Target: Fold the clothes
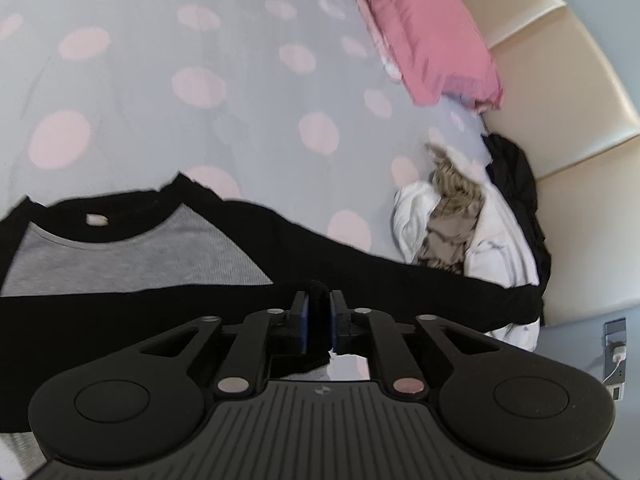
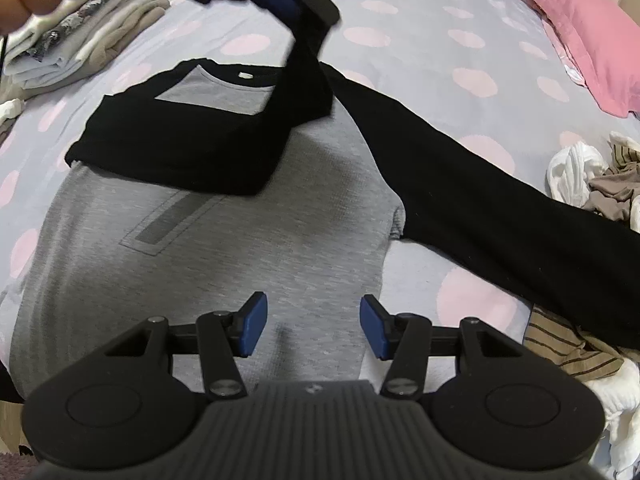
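Right wrist view, left to right. Item: stack of folded clothes, far left on the bed. Item: long-sleeved shirt, grey body, black sleeves, spread flat mid-bed, neck pointing away. Its left sleeve lies folded across the chest. The left gripper, seen from outside above the collar, has the sleeve's cuff end pinched and lifted. Item: right gripper, fingers apart, nothing between them, hovering over the grey hem. Item: right sleeve, stretched out straight toward the unfolded pile. Item: pink pillow, far right.

Left wrist view: fingers nearly together, black cloth clamped between the pads; shirt collar left, clothes pile and cream headboard right.

Handling, as judged: light, soft knit, limp, no stiffness; droops from any single hold, will not slip much on the bedcover. Best taken at seams and edges: cuff, shoulder, hem corners. Right sleeve likely wants the cuff next, drawn across the chest.
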{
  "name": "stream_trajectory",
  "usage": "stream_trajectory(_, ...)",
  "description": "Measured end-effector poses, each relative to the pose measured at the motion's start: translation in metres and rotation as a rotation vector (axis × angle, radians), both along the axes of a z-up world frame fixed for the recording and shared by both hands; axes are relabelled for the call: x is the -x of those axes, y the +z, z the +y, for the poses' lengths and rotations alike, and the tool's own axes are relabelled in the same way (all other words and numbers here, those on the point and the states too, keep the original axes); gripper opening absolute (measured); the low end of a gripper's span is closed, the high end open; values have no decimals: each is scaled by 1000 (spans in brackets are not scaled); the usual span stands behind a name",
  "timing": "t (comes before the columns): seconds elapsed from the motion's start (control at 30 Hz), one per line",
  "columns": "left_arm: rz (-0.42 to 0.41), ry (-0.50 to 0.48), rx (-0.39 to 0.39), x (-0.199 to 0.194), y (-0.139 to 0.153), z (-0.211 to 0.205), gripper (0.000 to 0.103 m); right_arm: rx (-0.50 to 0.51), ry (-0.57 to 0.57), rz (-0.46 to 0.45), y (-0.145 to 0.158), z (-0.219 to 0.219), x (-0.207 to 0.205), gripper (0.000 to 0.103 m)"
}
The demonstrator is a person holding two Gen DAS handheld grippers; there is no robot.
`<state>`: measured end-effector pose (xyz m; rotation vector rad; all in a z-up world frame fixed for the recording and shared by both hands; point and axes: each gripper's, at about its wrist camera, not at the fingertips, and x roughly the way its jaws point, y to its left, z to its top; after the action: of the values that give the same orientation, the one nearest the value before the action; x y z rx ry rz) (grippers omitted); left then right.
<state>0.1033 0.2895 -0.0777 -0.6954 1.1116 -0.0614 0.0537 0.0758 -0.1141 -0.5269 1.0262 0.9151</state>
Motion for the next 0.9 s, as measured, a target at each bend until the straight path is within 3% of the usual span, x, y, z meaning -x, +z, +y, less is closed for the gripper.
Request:
stream_trajectory(0.07, 6, -10, 19, -3, -9, -3, 15, 8, -7, -1, -3, 0, -2, 55)
stream_trajectory(0.13, -2, -19, 26, -2, -12, -6, 27, 12, -21, 2, -5, -1, -4, 55)
stream_trajectory(0.2, -11, -25, 25, 0, -12, -6, 31, 10, -41, 12, -7, -3, -8, 55)
stream_trajectory(0.5, 15, 47, -61, 61, 5, 36, 32, -58, -146, 140, -4, -8, -30, 51)
stream_trajectory(0.9, 200, 255, -151, 182, -12, 110, 32, -47, 71, -48, -10, 55, -33, 41)
